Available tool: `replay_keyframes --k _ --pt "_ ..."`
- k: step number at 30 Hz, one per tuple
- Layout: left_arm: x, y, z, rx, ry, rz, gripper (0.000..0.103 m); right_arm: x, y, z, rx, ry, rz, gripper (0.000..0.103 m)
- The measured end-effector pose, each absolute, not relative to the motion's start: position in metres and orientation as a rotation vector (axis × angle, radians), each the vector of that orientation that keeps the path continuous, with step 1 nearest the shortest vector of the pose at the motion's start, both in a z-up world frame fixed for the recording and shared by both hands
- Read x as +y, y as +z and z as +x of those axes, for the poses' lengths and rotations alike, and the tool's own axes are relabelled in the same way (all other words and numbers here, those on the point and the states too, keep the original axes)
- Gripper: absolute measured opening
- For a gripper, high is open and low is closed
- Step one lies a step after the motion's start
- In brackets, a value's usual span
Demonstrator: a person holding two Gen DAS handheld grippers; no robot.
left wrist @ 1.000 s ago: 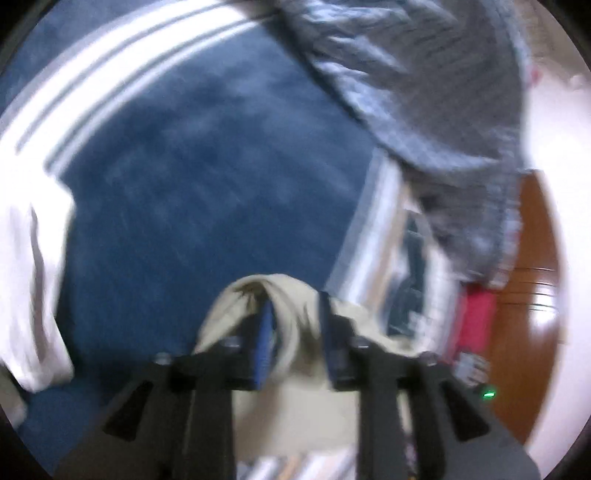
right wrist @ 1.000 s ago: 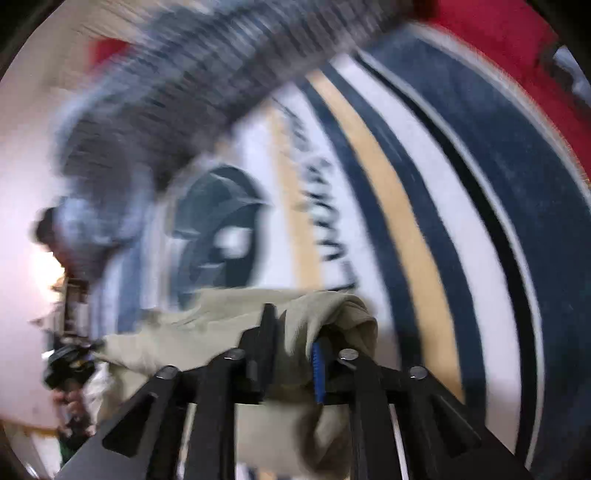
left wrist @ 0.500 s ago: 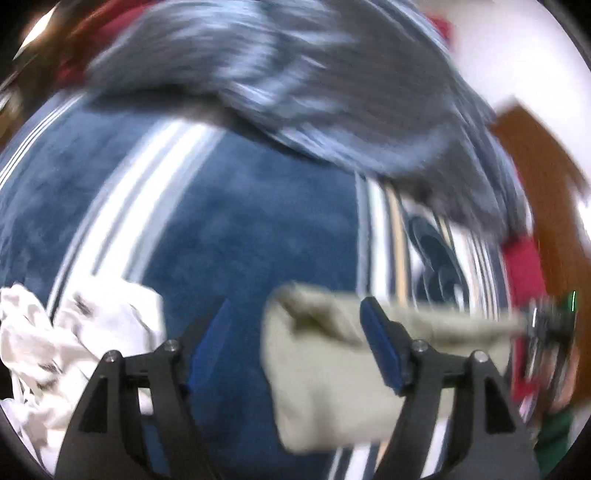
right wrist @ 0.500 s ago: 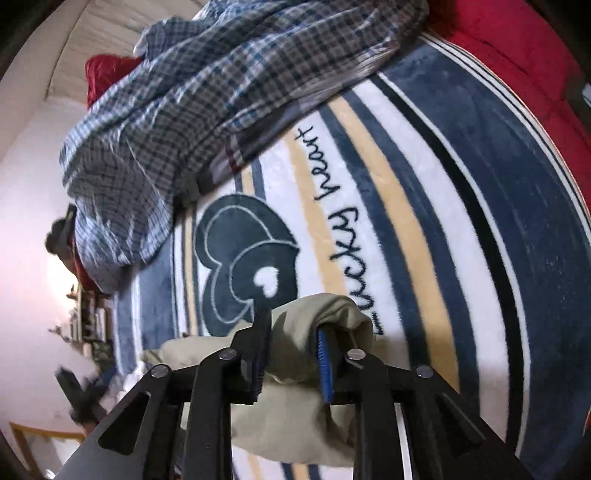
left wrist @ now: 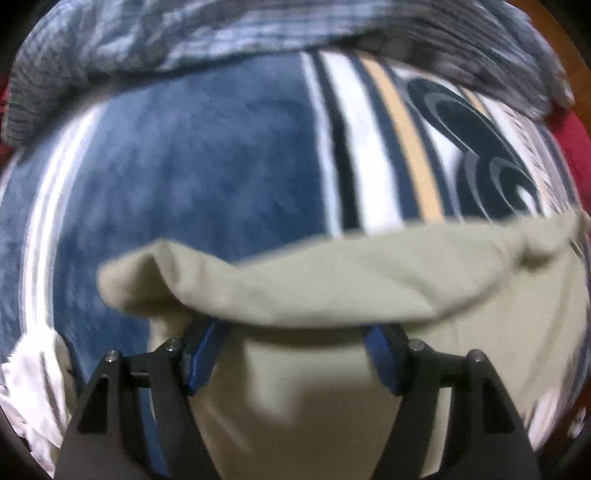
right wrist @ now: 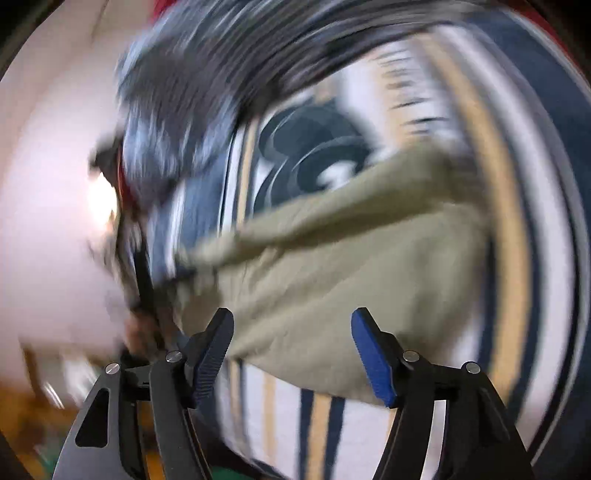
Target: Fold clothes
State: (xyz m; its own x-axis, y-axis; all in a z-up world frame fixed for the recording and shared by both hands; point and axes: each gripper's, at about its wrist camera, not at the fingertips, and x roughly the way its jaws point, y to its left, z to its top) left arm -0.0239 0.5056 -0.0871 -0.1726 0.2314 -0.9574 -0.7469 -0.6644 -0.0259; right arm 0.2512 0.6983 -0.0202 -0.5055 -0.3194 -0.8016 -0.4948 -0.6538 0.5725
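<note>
The beige garment (left wrist: pixel 332 280) lies on the striped blanket (left wrist: pixel 192 173), soft, light and floppy. My left gripper (left wrist: pixel 295 354) stands wide over its near fold; my right gripper (right wrist: pixel 291 350) is opening, gripping nothing. I'd pinch a folded edge.

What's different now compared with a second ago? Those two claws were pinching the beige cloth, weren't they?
Both let go. The left gripper released first and stands wide; the right gripper is opening, its pads off the cloth. The beige garment has dropped folded onto the striped blanket. The plaid shirt stays heaped behind.
</note>
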Motion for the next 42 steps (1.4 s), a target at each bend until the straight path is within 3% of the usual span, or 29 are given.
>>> replay_keyframes --k 3,6,9,11,13,14,17,19,23,27,29,37,42 --pt "0.510 -0.078 -0.053 0.582 1.991 -1.448 0.070 0.671 -0.043 0.179 0.843 2.286 -1.705 0.067" --pt "0.485 -0.062 -0.078 0.467 2.062 -1.475 0.067 0.696 -0.059 0.142 0.612 2.118 -1.674 0.067" --pt "0.457 -0.044 -0.077 0.387 2.002 -1.415 0.068 0.719 -0.044 0.156 0.752 2.135 -1.552 0.067" --pt "0.436 -0.040 -0.049 0.455 1.928 -1.331 0.073 0.705 -0.024 0.185 0.852 2.290 -1.494 0.067" --pt "0.414 -0.042 -0.017 0.473 1.903 -1.245 0.075 0.679 -0.014 0.221 0.825 2.386 -1.444 0.071" --pt "0.406 -0.049 -0.003 0.481 1.886 -1.226 0.082 0.666 -0.016 0.240 0.810 2.388 -1.427 0.073" --pt "0.380 -0.106 0.033 0.607 1.880 -1.353 0.085 0.640 -0.051 0.296 0.860 2.357 -1.353 0.075" --pt "0.360 -0.119 0.038 0.527 1.891 -1.364 0.087 0.628 -0.064 0.327 0.849 2.391 -1.276 0.072" --pt "0.352 -0.088 0.042 0.567 2.000 -1.383 0.084 0.621 -0.046 0.357 0.956 2.293 -1.222 0.072" --pt "0.403 -0.032 0.072 0.624 1.967 -1.176 0.086 0.626 -0.041 0.394 1.162 2.194 -1.007 0.077" --pt "0.447 -0.017 0.090 0.647 1.875 -1.112 0.092 0.624 -0.053 0.399 1.235 2.147 -0.973 0.077" --pt "0.632 -0.030 0.182 0.896 1.563 -0.957 0.092 0.608 -0.087 0.420 1.346 2.077 -0.830 0.078" --pt "0.719 -0.040 0.209 0.926 1.423 -0.944 0.092 0.611 -0.094 0.429 1.405 2.096 -0.708 0.080"
